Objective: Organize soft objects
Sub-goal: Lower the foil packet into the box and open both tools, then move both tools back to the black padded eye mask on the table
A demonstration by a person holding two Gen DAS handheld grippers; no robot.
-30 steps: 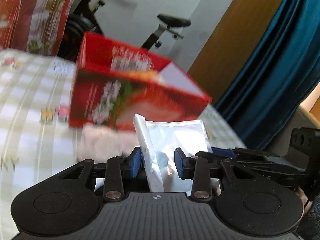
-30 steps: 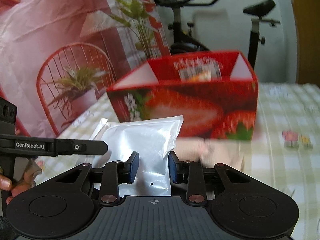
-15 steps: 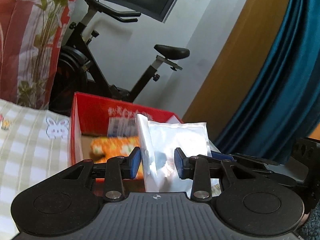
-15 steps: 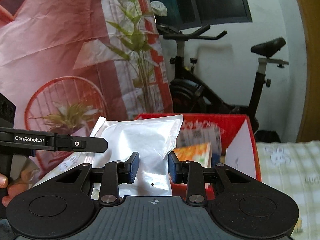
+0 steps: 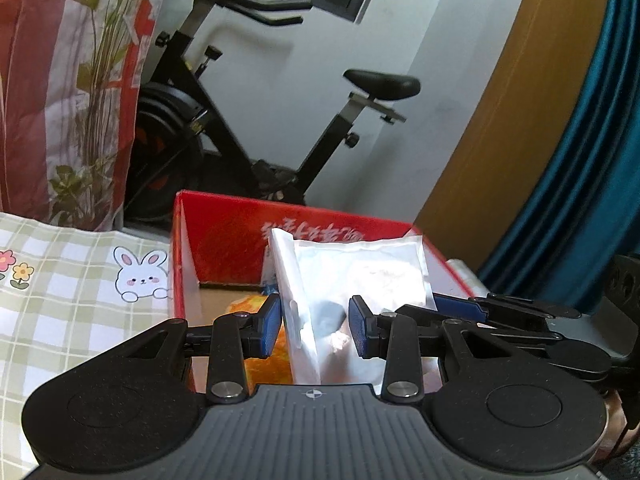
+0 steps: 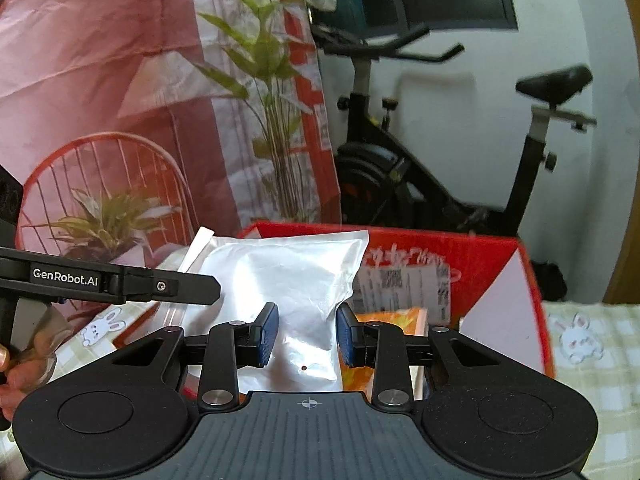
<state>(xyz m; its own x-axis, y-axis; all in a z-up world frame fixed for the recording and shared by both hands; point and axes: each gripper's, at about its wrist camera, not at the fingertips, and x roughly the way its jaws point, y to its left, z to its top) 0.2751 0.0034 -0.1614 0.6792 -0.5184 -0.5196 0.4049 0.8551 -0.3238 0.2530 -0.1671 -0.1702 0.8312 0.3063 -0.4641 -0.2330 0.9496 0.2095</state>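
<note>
Both tools, left tool and right tool, pinch white pouch at frame centre over red box; looks light, floppy, slick, so grip sealed edges.

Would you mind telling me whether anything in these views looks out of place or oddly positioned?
Only the white pouch: it stands on edge above the red box, between both grippers' fingers, not lying inside like the orange packet. Nothing looks spilled or damaged.

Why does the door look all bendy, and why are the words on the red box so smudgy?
Left wrist view: the fisheye lens curves the wooden door near the edge. Right wrist view: the red box lettering is smeared by motion blur, while the gripper stays sharp.
</note>
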